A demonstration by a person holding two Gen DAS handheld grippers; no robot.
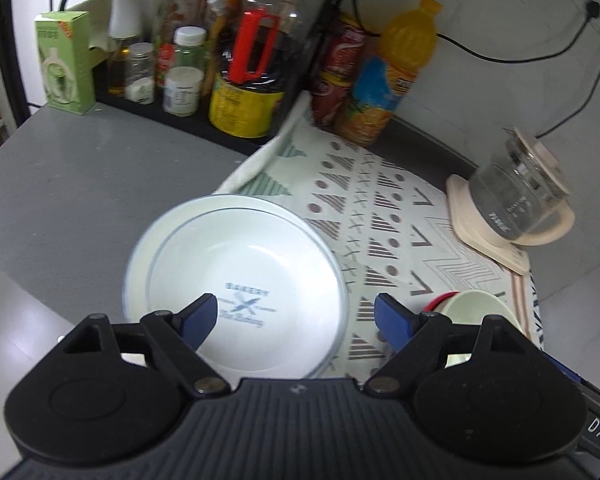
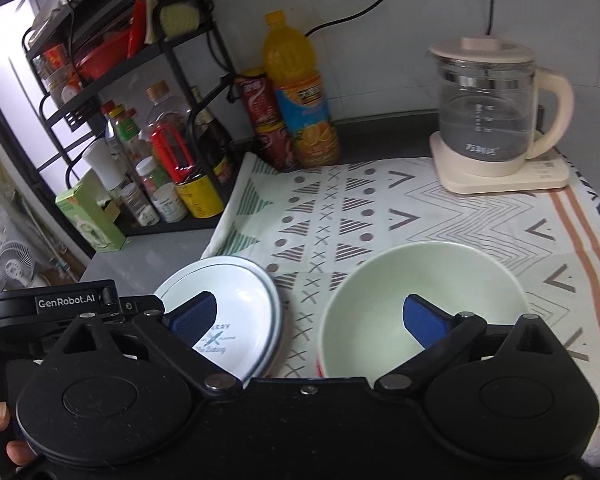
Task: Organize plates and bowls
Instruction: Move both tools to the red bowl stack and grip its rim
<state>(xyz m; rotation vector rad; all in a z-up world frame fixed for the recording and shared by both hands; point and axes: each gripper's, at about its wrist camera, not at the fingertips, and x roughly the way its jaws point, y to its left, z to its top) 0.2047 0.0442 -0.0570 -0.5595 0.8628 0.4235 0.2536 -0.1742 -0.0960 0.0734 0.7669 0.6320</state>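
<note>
Nearest my lens on the left side is the left gripper (image 1: 294,318), its blue pads spread wide with nothing between them; I read it as released and hanging above the white plates (image 1: 236,276). Those plates look like a stack of two, the upper one printed with a bakery logo, sitting half on the grey counter (image 1: 80,184) and half on the patterned cloth (image 1: 384,208). The logo lies just ahead of and slightly left of the gap between my left jaws, so the stack is almost directly under that hand. In the right wrist view the right gripper (image 2: 310,318) is likewise spread and empty, and the pale green bowl (image 2: 400,292) sits below its right finger, upright on the cloth, with a strip of red showing at its lower left edge that I take for a second bowl beneath it, though I cannot be sure. The plates and the bowl stand near each other but apart, with a strip of cloth between them. I judge both piles already set down, so any further move would turn on side: the plates belong to my left hand, the bowl to my right. Both are round, so no long axis constrains the wrist. The glass kettle (image 2: 488,120) and orange juice bottle (image 2: 296,92) stand well back from both.
</note>
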